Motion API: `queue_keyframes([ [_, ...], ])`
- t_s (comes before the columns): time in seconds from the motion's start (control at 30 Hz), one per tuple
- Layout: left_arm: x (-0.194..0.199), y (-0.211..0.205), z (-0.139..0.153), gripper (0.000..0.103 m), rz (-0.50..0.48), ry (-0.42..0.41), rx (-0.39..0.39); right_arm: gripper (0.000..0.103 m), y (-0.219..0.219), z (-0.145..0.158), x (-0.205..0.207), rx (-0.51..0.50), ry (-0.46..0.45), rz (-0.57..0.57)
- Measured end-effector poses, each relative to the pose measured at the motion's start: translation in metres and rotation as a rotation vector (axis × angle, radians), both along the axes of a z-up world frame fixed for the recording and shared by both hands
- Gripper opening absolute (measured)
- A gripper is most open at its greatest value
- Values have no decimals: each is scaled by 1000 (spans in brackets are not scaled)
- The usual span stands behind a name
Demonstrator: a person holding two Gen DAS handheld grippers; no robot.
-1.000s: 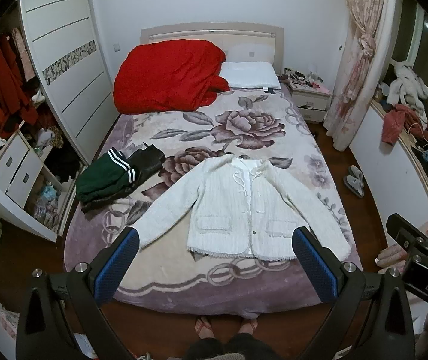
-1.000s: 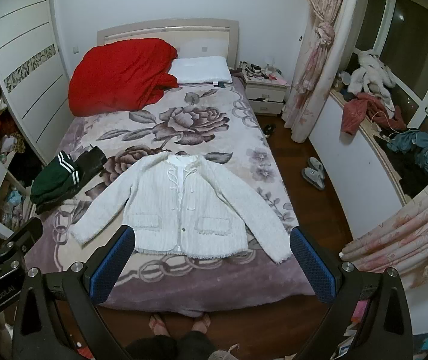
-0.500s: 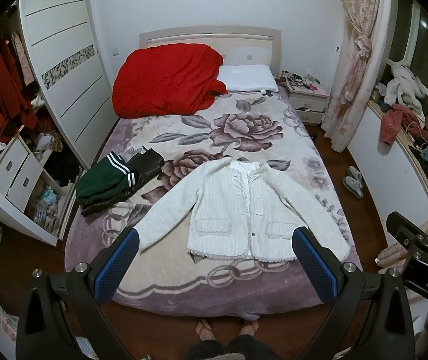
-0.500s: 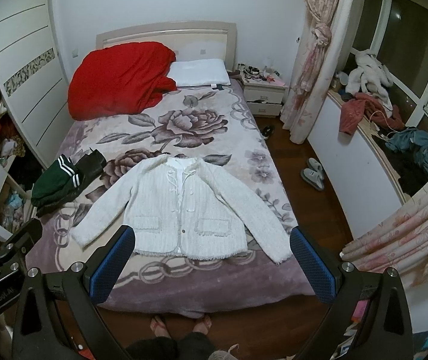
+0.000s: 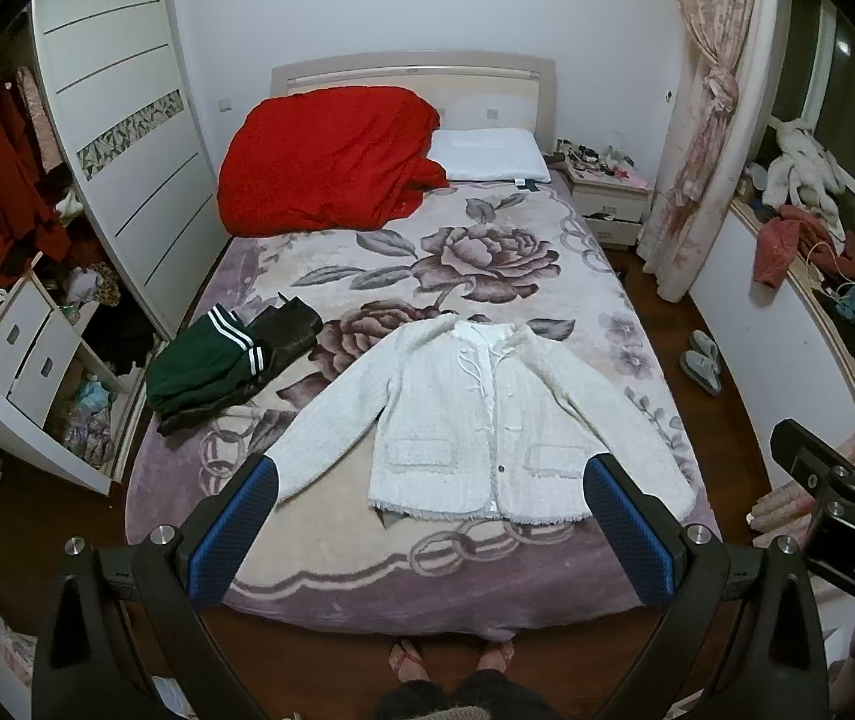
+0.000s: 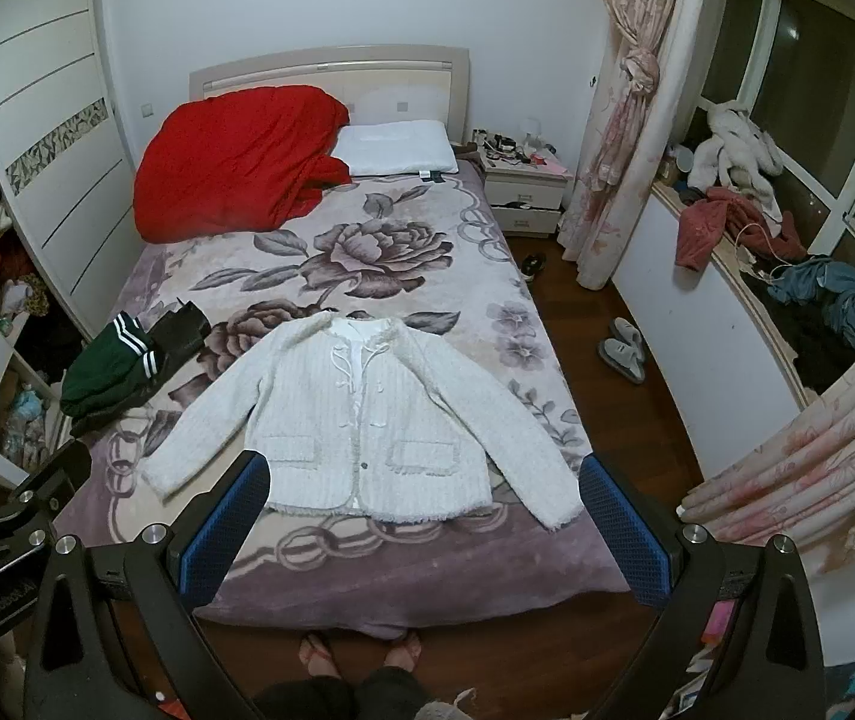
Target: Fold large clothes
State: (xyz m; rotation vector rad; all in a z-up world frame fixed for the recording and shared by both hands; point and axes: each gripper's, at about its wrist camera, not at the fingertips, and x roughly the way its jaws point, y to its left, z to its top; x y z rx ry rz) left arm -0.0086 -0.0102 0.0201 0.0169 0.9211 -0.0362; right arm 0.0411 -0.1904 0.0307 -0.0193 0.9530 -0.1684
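Toward the foot end of the floral purple-grey blanketed bed [image 5: 331, 564], spread flat and face up: a fluffy white knitted jacket [image 5: 475, 420], front closed, collar pointing to the headboard, hem nearest the standing feet, both sleeves angled outward and down. Long axis of the body running head-to-foot along the bed; sleeve span running across it. Well above and short of the jacket, the left claw [image 5: 427, 522] held wide and empty, blue pads framing the hem; likewise the right claw [image 6: 424, 519], spread wide, gripping nothing. Judged from the two views: left claw closer to the sleeve cuff on the wardrobe side of the jacket, right claw closer to the cuff on the window side, so each sleeve likely falls to its own claw. Bare blanket between hem and foot edge of the bed, and plenty beyond the collar up to the crumpled red quilt [image 5: 331, 162]. Tighter on the wardrobe side of the jacket: a dark green striped garment pile [image 5: 205, 366] lying near that sleeve, apart from it. Window-side cuff lying close to the bed's side edge, at some risk of slipping over when pulled.
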Motion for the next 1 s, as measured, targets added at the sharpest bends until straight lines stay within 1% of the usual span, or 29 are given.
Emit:
queue_keyframes([
  [0.43,0,-6,-4,103,-6,1,-2,103,-2,-2,-4,3,-1,-4],
  [0.5,-3,-7,-7,103,-3,-6,1,103,-3,-1,1,15,8,-15],
  [0.57,7,-10,-13,103,11,-27,21,103,-5,-10,14,46,14,-30],
  [0.63,22,-10,-25,103,27,-42,38,103,-18,-29,28,102,18,-70],
  [0.7,40,-14,-46,103,43,-56,70,103,-37,-53,43,148,29,-130],
  [0.73,48,-14,-56,103,46,-54,79,103,-50,-71,50,165,46,-173],
  [0.8,69,-12,-85,103,65,-45,101,102,-78,-108,61,208,59,-258],
  [0.87,90,-14,-120,103,82,9,125,83,-111,-155,71,239,108,-337],
  [0.9,99,-13,-134,103,88,36,132,59,-131,-180,77,254,149,-378],
  [0.93,107,-13,-149,103,98,62,141,55,-151,-205,81,277,189,-425],
  [1.0,121,-17,-187,103,125,128,158,56,-198,-262,81,364,235,-539],
])
